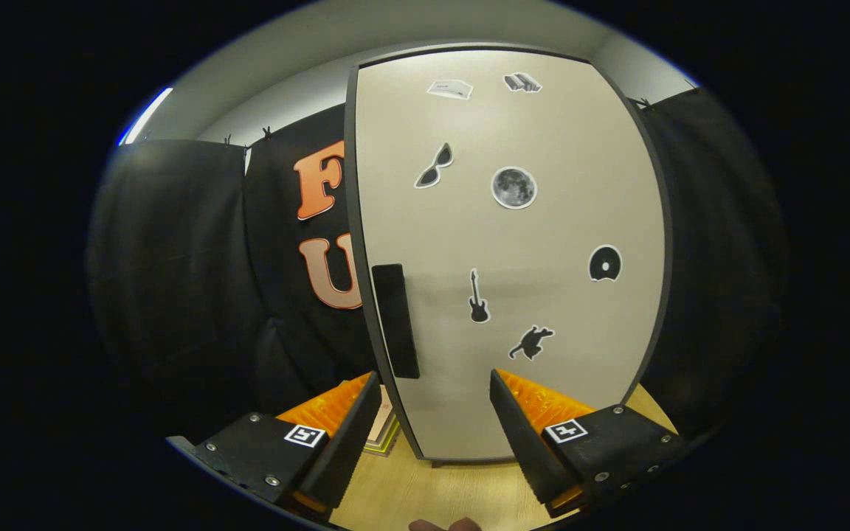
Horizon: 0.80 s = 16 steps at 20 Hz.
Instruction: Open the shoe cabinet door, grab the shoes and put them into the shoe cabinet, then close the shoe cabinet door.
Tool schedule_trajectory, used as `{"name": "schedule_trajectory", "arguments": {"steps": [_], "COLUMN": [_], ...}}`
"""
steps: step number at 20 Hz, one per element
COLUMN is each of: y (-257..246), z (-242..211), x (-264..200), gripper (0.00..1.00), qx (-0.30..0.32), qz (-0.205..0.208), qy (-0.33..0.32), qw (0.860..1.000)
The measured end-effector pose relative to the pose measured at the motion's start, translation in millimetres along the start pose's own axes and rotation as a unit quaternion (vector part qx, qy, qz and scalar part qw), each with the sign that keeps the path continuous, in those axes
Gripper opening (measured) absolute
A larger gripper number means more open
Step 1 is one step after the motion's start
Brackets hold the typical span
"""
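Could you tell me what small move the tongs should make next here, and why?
Probably ease forward and slightly left toward the dark handle. The shoe cabinet door looks shut, and the tongs are open, short of it, with the handle just beyond their left finger, so gripping it comes first.

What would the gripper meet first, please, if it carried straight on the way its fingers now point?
Most likely the closed beige shoe cabinet door with black stickers. The open gripper faces its lower part, with the door's left edge and black rectangular handle just ahead between the fingers. Nothing seems to lie in between, though depth is hard to judge.
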<state>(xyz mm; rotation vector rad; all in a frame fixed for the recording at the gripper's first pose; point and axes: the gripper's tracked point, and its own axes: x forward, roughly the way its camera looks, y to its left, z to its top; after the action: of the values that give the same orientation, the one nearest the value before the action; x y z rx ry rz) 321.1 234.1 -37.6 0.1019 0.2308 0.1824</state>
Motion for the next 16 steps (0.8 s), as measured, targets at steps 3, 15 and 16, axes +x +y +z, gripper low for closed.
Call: {"name": "schedule_trajectory", "arguments": {"steps": [3,15,16], "y": [-20,-82,-90], "z": [-12,7,10], "x": [-44,-171,-180], "gripper": [0.93,0.92,0.93], "qx": [-0.004,-0.008,-0.003], "qz": [-0.024,-0.055,-0.056], "qy": [0.011,-0.021,-0.024], "qw": [1.0,0.998,0.998]}}
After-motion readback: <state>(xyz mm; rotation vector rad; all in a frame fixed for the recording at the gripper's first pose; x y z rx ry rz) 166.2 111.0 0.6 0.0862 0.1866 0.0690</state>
